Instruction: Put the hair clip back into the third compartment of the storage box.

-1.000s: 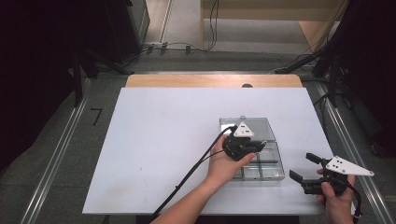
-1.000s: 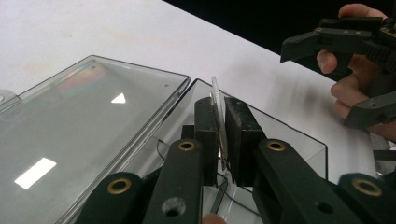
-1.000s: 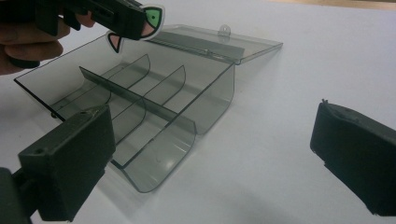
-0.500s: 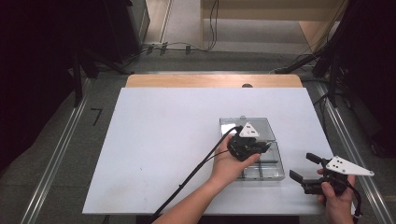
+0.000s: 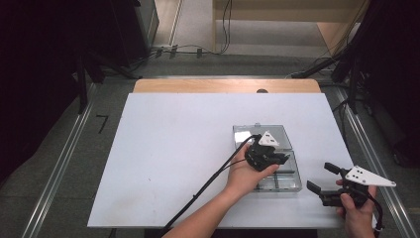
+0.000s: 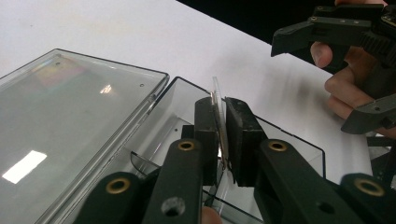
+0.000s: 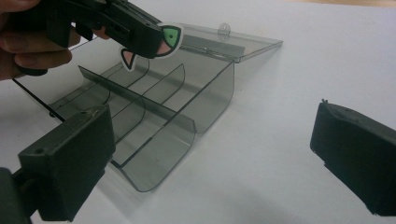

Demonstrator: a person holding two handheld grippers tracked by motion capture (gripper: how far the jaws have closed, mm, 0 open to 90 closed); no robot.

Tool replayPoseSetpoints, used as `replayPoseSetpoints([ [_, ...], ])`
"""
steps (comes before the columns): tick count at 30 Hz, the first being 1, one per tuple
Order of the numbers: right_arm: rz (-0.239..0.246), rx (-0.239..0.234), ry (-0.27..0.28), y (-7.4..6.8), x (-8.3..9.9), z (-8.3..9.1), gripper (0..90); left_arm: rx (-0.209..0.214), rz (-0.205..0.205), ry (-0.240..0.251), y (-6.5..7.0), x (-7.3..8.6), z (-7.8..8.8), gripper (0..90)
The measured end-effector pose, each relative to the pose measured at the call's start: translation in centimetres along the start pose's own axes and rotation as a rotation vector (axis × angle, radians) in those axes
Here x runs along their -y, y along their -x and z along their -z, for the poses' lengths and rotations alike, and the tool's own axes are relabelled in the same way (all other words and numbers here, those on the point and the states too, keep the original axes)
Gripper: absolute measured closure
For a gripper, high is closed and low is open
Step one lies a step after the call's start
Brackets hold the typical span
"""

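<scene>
One thin flat tag [image 7: 148, 44], a fish-shaped cut-out with a green head and a pink tail, was clamped edge-on between the pads of the left gripper [image 6: 220, 135], whose jaws stood nearly together on it, and it hung just above the open box [image 5: 277, 171] near the table's [image 5: 173, 148] right front corner. In the right gripper view the tag stuck out past both sides of the jaws, over the rear compartments. It looked light and stiff, probably plastic or laminated card with a slick face, so it would likely weigh nothing in the grip but could slide or pivot if pinched only at a tip; the flat faces near the middle, where the pads sat, seemed the sound place to hold it. The single box was smoky clear plastic, with its lid [image 6: 70, 121] folded flat on the table towards the far edge and curved dividers [image 7: 140, 100] splitting it into several compartments, all of which appeared empty. It too looked light and liable to skid if nudged. The right gripper [image 5: 331, 179] hovered over the table's right front edge, just beside the box, with its jaws wide apart and nothing between them. There were two grippers, one tag and one box.
</scene>
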State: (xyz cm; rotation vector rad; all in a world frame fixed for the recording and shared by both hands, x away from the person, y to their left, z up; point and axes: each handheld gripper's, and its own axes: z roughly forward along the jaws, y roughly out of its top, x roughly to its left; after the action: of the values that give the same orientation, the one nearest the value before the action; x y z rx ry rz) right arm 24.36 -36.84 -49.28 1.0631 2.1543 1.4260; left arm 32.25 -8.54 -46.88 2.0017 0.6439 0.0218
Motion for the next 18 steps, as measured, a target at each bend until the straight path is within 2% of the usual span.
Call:
replayPoseSetpoints([
  [3, 0.001, 0.0, 0.0, 0.0, 0.0, 0.0, 0.0, 0.018, 0.006, -0.002, -0.1, 0.0, -0.1, 72.3],
  [8, 0.005, -0.002, 0.0, 0.0, 0.0, 0.0, 0.0, 0.033, 0.008, -0.003, -0.1, 0.0, 0.1, 67.0],
  [10, 0.004, -0.002, 0.0, 0.0, 0.0, -0.1, 0.0, 0.02, 0.002, 0.009, 0.0, 0.1, 0.2, 59.8],
  [12, 0.003, -0.005, -0.001, 0.0, 0.0, -0.1, 0.0, 0.019, -0.002, 0.011, 0.0, 0.1, 0.3, 57.5],
  [13, 0.006, -0.005, -0.002, 0.0, 0.0, -0.1, 0.0, 0.008, -0.004, 0.021, 0.0, 0.1, 0.4, 54.6],
  [18, 0.008, -0.005, -0.005, -0.1, 0.0, -0.2, 0.0, 0.001, -0.009, 0.06, -0.1, 0.2, 1.4, 48.7],
])
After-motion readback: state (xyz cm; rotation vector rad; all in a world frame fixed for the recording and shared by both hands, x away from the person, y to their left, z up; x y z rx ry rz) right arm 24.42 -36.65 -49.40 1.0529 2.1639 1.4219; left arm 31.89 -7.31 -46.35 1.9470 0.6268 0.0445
